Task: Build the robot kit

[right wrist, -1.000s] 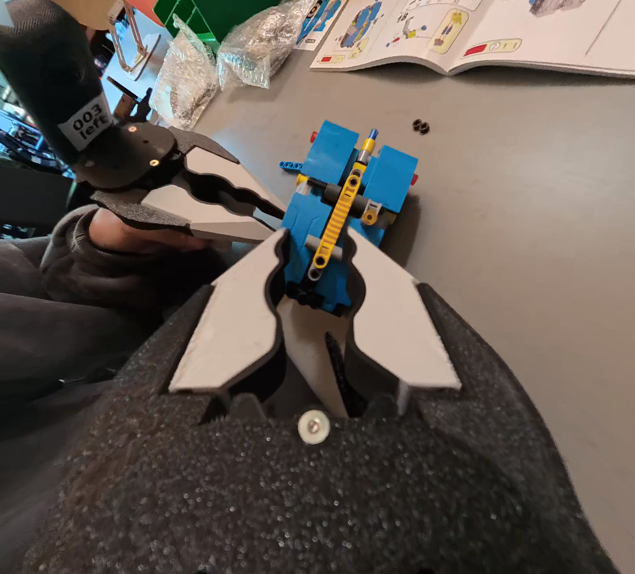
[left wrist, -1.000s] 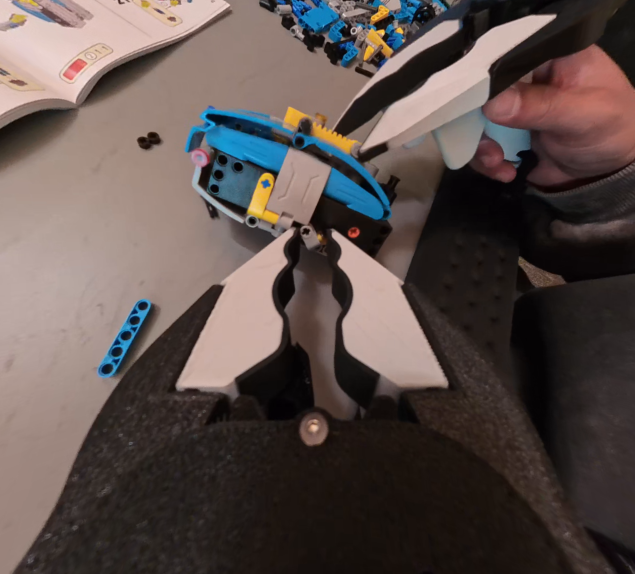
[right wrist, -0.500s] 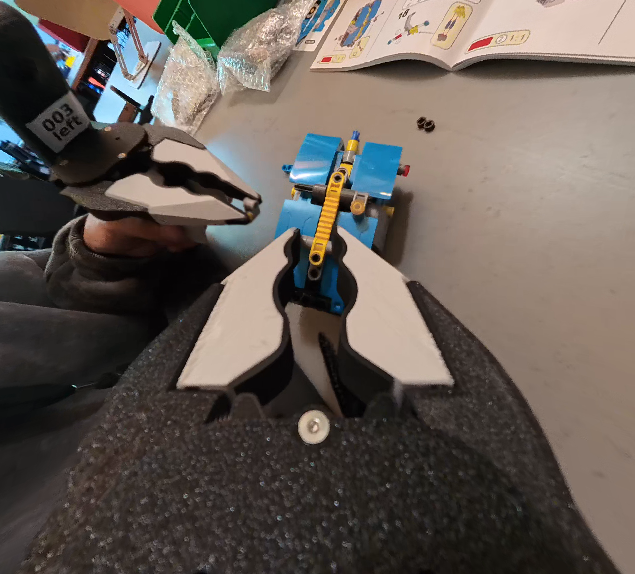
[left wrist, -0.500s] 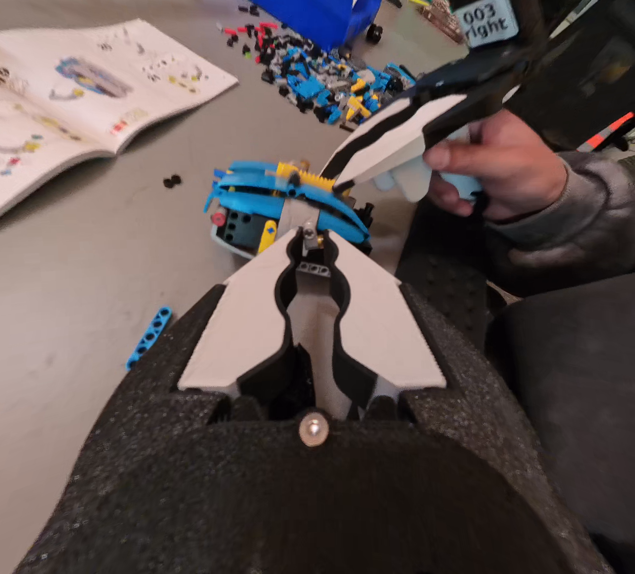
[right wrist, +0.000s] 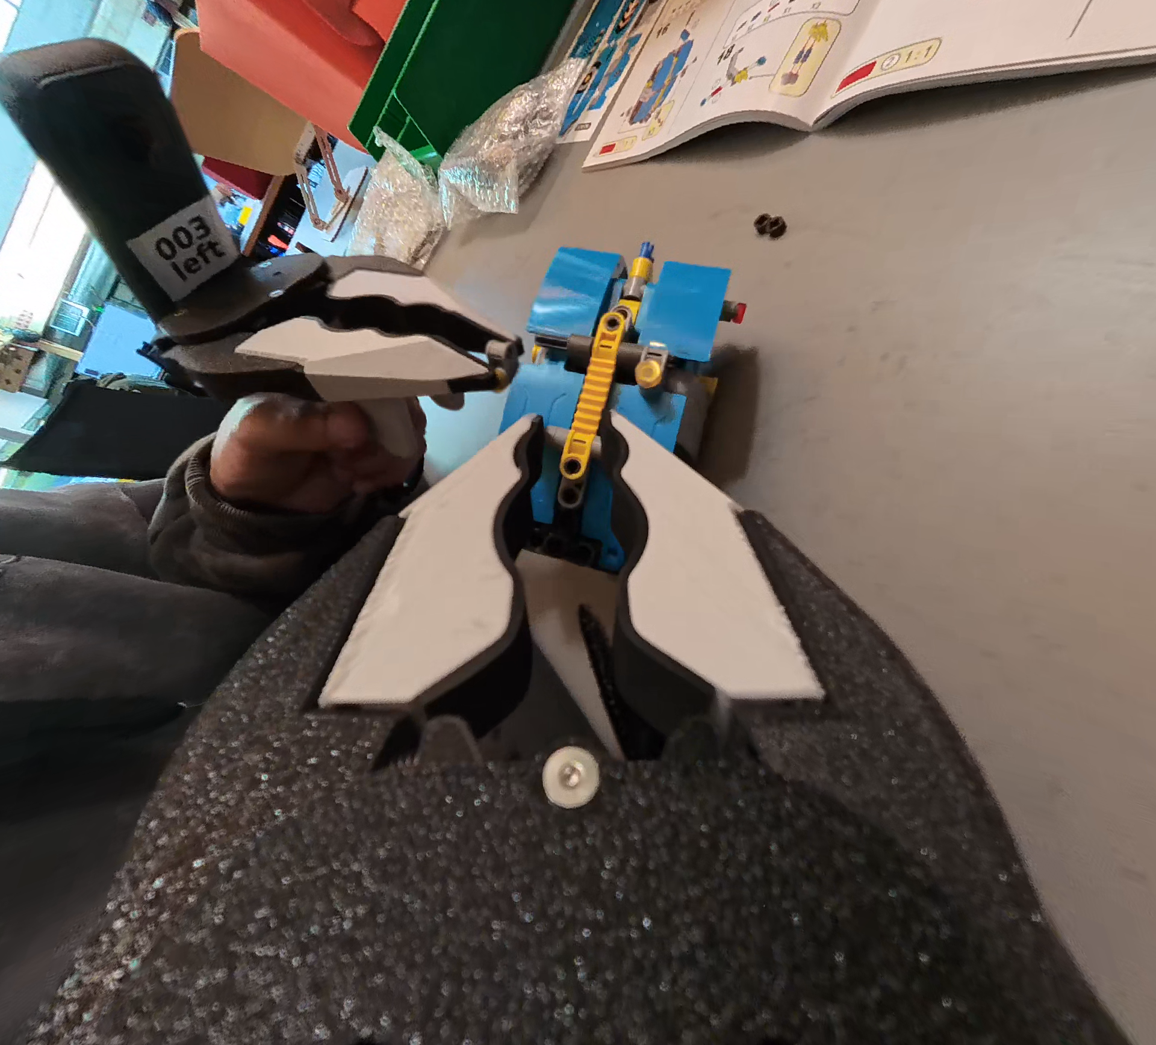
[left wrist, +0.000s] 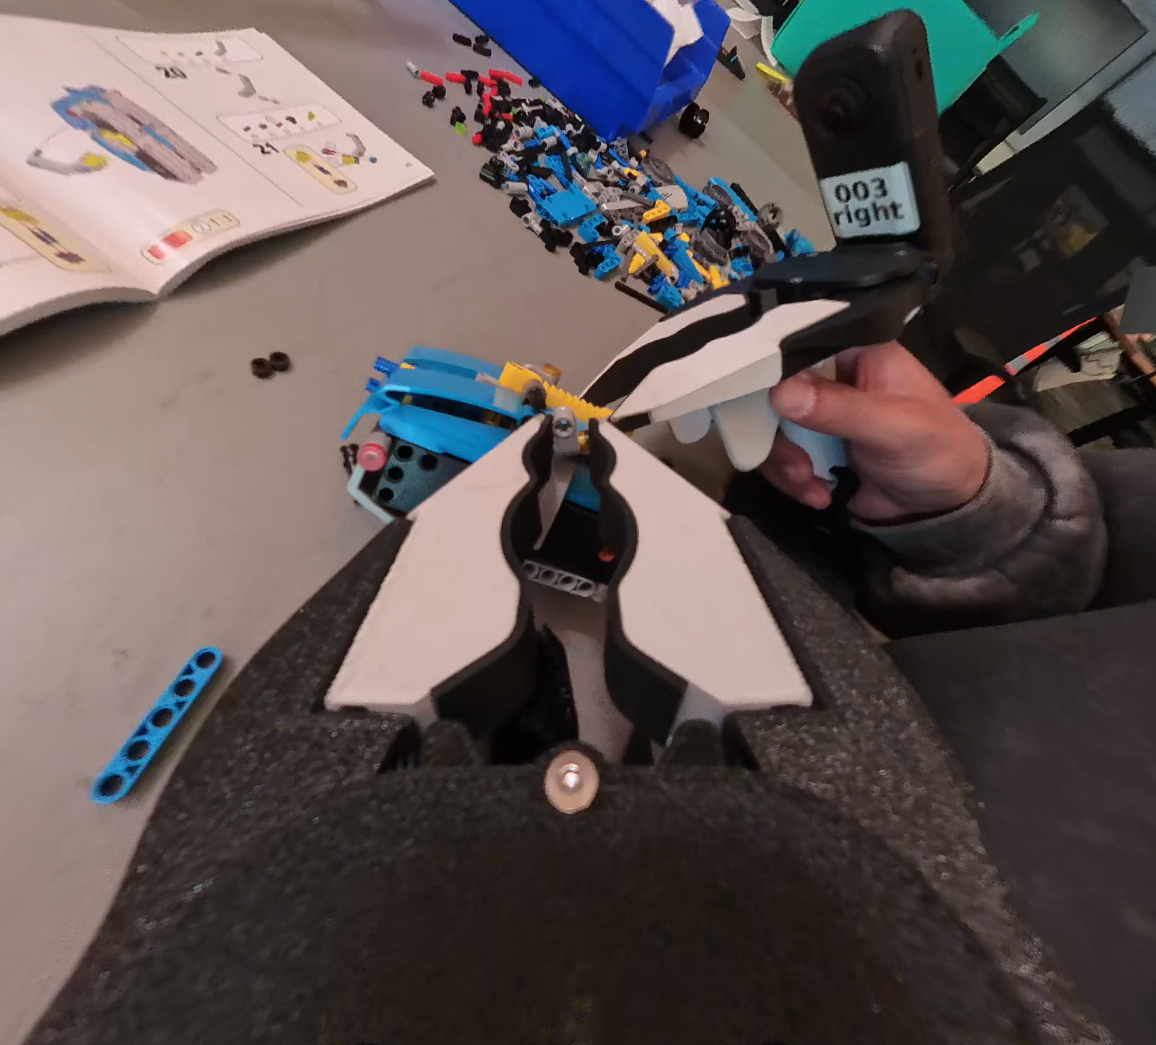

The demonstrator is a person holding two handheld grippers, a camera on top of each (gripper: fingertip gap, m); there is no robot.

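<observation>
**Left wrist view: small grey piece pinched, model just beyond**

Left gripper [left wrist: 566,432] jaws narrow, nipping a small grey connector piece [left wrist: 565,428] at the tips, lifted beside the blue brick model [right wrist: 616,389] on the worktop [left wrist: 187,452]. Piece looks light, rigid, easily dropped; best held across its flat sides.

Right gripper [right wrist: 578,433] jaws partly open, straddling the model's yellow toothed bar [right wrist: 594,389]; contact cannot be told. Model likely stiff, but pressed-on parts may pop off.

The left gripper [left wrist: 568,432] pinches a small grey connector piece [left wrist: 565,428] between its fingertips, just above the blue brick-built vehicle [left wrist: 438,433] on the grey table [left wrist: 313,296]. The right gripper [left wrist: 610,408], held by a hand [left wrist: 876,433], has its tips at the vehicle's yellow toothed rack [left wrist: 566,393]. A loose blue beam [left wrist: 156,724] lies near the table's left edge; an open instruction booklet [left wrist: 156,164], a pile of loose bricks [left wrist: 625,208] and a blue bin [left wrist: 550,8] sit farther back.
</observation>
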